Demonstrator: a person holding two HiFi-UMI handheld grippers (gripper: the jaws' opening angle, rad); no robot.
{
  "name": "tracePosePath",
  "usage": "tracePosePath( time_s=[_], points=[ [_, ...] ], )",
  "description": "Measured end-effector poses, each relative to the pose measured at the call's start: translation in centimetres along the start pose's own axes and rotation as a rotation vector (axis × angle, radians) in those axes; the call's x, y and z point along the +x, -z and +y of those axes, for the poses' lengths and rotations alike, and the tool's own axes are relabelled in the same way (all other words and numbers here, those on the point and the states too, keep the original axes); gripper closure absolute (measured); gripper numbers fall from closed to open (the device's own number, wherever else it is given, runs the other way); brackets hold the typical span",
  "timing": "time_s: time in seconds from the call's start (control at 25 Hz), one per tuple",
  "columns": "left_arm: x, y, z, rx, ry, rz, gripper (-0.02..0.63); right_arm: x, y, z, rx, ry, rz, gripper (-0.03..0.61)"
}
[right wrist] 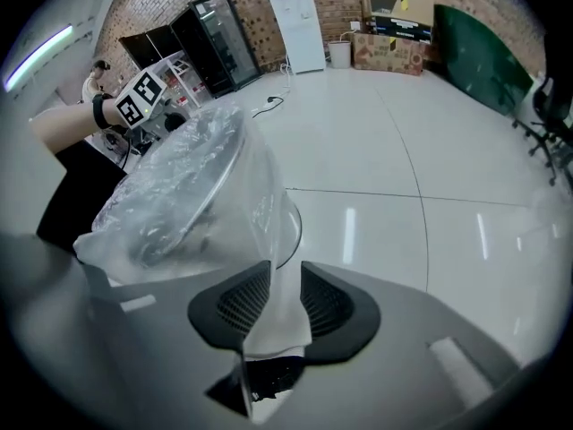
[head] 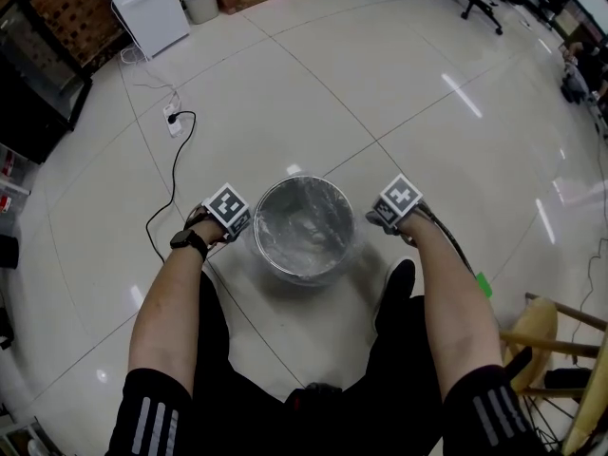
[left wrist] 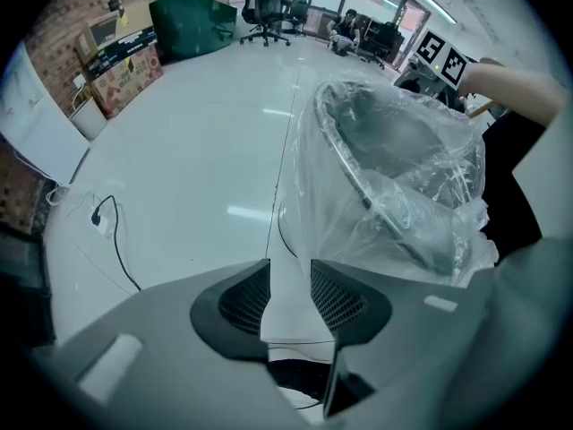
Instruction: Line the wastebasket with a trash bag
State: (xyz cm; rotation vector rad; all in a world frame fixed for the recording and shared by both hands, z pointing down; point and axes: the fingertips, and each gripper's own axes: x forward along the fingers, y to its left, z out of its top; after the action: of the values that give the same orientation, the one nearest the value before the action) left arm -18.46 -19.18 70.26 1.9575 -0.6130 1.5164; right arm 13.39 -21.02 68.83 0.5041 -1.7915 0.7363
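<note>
Right hand-held gripper (right wrist: pixel 285 283), jaws seemingly loose around trash bag (right wrist: pixel 179 195)

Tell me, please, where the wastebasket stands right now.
Head view, centre: the wastebasket stands on the floor between the left gripper and the right gripper, with a black shoe at its lower right.

in the head view the marker cubes and wrists cover the jaws of the left hand-held gripper (head: pixel 228 212) and the right hand-held gripper (head: pixel 397 202). in the right gripper view the trash bag (right wrist: pixel 179 195) drops out of sight behind the gripper's body. the head view's right edge cuts off a wooden chair (head: pixel 560 350). distant people (left wrist: pixel 345 27) in the left gripper view are too small to make out.
</note>
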Motion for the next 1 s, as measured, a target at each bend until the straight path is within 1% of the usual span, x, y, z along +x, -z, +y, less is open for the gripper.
tracePosePath(
  time_s=[0.08,0.16,0.28,0.4,0.56,0.68,0.72,0.8,0.88,0.96,1.0],
  points=[
    [-1.0,0.0,0.4,-0.01,-0.011,-0.015,0.476,-1.2,-0.1,-0.2,-0.007,0.008,-0.022,0.453],
    [-1.9,0.0,0.4,-0.004,-0.014,-0.032,0.472,-2.4,-0.2,-0.5,0.011,0.013,-0.058,0.446],
    [-3.3,0.4,-0.2,0.007,-0.01,-0.025,0.468,-4.0,0.3,-0.5,0.044,-0.002,-0.08,0.44],
    [-4.7,0.4,-0.8,0.035,-0.013,-0.041,0.468,-4.4,1.2,0.6,0.021,-0.034,-0.049,0.44],
    [-5.4,1.7,-1.7,0.051,-0.01,-0.039,0.468,-2.1,3.0,1.1,-0.051,0.006,0.013,0.44],
    [-6.3,1.9,-1.5,0.06,-0.021,-0.059,0.468,-1.6,2.8,1.4,-0.087,0.01,0.036,0.44],
    [-6.6,1.9,-1.5,0.068,-0.023,-0.068,0.468,-1.8,2.4,1.6,-0.115,0.009,0.029,0.44],
    [-6.9,1.8,-2.0,0.09,-0.026,-0.081,0.468,-2.8,1.0,2.9,-0.218,-0.003,-0.013,0.44],
    [-6.6,2.2,-2.6,0.103,-0.04,-0.052,0.468,-3.7,0.0,5.2,-0.343,-0.033,-0.049,0.433],
    [-5.9,3.0,-2.8,0.109,-0.048,-0.006,0.468,-3.4,-0.3,7.5,-0.458,-0.056,-0.048,0.387],
    [-5.6,3.1,-3.1,0.112,-0.041,0.003,0.468,-2.9,-0.1,8.3,-0.514,-0.056,-0.028,0.359]
  ],
)
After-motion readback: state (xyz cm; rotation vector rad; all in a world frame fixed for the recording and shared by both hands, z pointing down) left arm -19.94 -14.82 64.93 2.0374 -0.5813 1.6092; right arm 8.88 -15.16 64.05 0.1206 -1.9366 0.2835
